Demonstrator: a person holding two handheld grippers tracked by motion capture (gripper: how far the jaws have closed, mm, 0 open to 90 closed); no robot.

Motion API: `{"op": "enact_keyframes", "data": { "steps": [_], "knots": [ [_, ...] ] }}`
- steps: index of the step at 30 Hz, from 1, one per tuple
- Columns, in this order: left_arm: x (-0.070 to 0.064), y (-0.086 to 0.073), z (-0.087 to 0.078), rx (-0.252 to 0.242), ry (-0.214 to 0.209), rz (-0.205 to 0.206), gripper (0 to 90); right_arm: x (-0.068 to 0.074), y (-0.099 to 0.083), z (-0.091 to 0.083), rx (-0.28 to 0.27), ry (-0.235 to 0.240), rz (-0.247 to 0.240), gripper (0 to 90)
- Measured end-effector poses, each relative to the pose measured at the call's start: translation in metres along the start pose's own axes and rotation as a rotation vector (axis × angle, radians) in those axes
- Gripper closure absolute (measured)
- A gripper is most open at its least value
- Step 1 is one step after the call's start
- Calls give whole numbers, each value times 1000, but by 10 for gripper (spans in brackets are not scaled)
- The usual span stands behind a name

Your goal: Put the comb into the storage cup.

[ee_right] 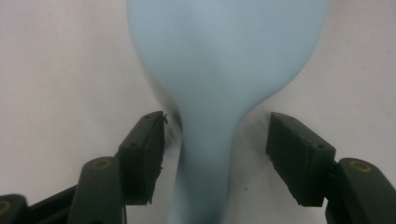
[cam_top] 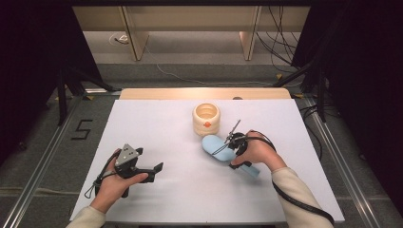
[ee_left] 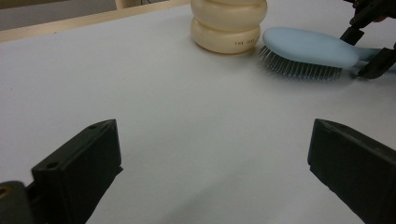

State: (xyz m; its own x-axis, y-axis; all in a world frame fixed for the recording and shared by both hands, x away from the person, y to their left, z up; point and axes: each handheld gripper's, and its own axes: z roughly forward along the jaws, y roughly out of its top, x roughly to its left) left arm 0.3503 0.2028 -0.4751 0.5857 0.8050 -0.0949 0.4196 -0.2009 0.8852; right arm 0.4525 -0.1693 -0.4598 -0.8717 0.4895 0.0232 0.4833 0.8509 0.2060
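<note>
Bench (cam_top: 157, 118): white top, carrying all items.
Cream container (cam_top: 206, 119): upright, far centre, just beside brush head.
Hairbrush (cam_top: 215, 147): pale blue, bristles down on bench, right of centre.
Right gripper (ee_right: 217, 158): fingers (ee_right: 142, 156) straddling brush neck, gap on both sides, not clamped.
Left gripper (ee_left: 212, 170): near left, fingers (ee_left: 79, 172) wide apart, holding nothing.
</note>
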Motion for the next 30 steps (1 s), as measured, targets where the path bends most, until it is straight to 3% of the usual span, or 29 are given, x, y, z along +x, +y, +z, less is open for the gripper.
{"op": "enact_keyframes", "data": {
  "steps": [5, 10, 15, 18, 24, 27, 28, 30],
  "knots": [
    [0, 0, 0, -3, 1, -1, 24, 0, 2, 0, 10, -8, 18, 418],
    [0, 0, 0, -2, 0, -1, 24, 3, 7, 1, 12, -33, -5, 438],
    [0, 0, 0, -1, -1, 0, 25, 9, 11, 1, 24, -49, -5, 552],
    [0, 0, 0, -1, -2, 0, 26, 13, 13, 1, 40, -51, 10, 625],
    [-1, 0, 0, 0, -1, 2, 26, 16, 14, 1, 46, -57, 35, 681],
    [-1, 0, 0, 0, -2, 3, 26, 17, 14, 1, 46, -57, 61, 695],
    [-1, 0, 0, 0, -2, 3, 26, 17, 14, 1, 39, -57, 105, 700],
    [-1, 0, 0, 0, -3, 2, 26, 17, 13, 1, 43, -58, 103, 702]
  ]
}}
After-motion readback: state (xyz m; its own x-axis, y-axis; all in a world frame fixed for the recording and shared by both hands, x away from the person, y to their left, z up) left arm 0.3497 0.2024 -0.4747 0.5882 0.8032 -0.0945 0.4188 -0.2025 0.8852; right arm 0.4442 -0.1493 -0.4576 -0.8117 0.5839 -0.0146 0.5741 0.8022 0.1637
